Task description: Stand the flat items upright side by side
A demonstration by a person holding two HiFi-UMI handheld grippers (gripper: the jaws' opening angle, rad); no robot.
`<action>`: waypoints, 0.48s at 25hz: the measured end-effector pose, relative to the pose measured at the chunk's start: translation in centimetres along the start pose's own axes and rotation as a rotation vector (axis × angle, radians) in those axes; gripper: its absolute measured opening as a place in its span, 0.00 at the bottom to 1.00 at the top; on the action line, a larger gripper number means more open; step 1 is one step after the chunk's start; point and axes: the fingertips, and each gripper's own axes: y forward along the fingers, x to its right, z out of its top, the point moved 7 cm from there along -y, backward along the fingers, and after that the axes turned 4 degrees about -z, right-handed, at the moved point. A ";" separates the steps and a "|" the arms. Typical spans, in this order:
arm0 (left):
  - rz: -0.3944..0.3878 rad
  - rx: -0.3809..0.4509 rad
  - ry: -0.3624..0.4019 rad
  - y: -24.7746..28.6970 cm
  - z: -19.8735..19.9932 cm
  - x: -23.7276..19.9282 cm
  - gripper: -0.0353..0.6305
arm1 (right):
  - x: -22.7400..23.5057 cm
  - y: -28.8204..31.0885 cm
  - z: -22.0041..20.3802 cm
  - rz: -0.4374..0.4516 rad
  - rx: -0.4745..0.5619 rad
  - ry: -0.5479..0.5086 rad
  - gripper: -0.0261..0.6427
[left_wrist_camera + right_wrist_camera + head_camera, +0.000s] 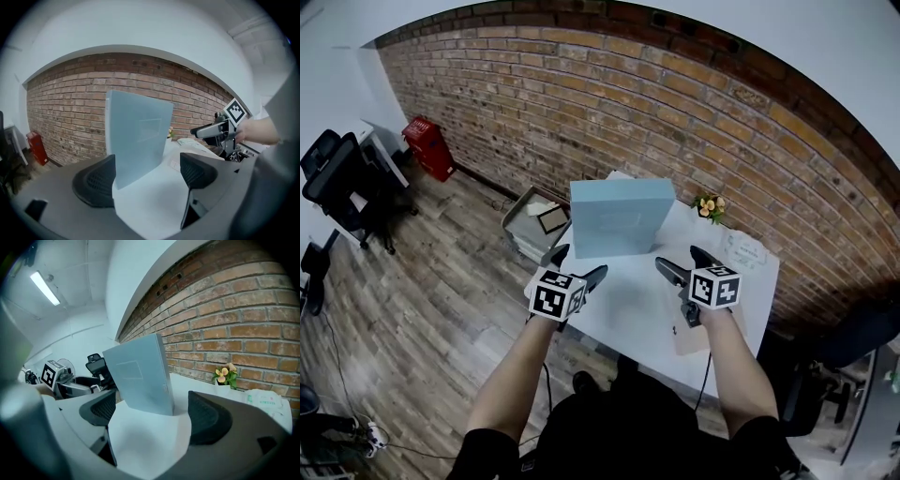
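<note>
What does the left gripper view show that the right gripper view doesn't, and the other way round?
Only the left gripper view: a red container on the floor by the wall, and the right gripper held in a hand. Only the right gripper view: a ceiling light and the left gripper. Both: the blue box standing upright on the white table, the brick wall behind it, and open jaws holding nothing.

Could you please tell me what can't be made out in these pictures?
- Box back: every view, hidden by its own front.
- Pack print: head view, too small.
- Tray contents: head view, small and partly behind the table.
</note>
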 end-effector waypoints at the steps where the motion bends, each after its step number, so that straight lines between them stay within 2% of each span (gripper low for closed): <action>1: -0.010 -0.005 -0.001 0.2 -0.3 0.7 0.73 | 0.3 -0.6 -0.5 -0.006 -0.002 0.007 0.75; 9: -0.053 -0.045 -0.019 3.9 -0.8 6.7 0.73 | 5.6 -4.5 -2.7 -0.027 0.001 0.046 0.75; 12: -0.062 -0.076 -0.062 6.3 -1.4 9.5 0.73 | 8.7 -6.2 -4.2 -0.020 -0.017 0.060 0.75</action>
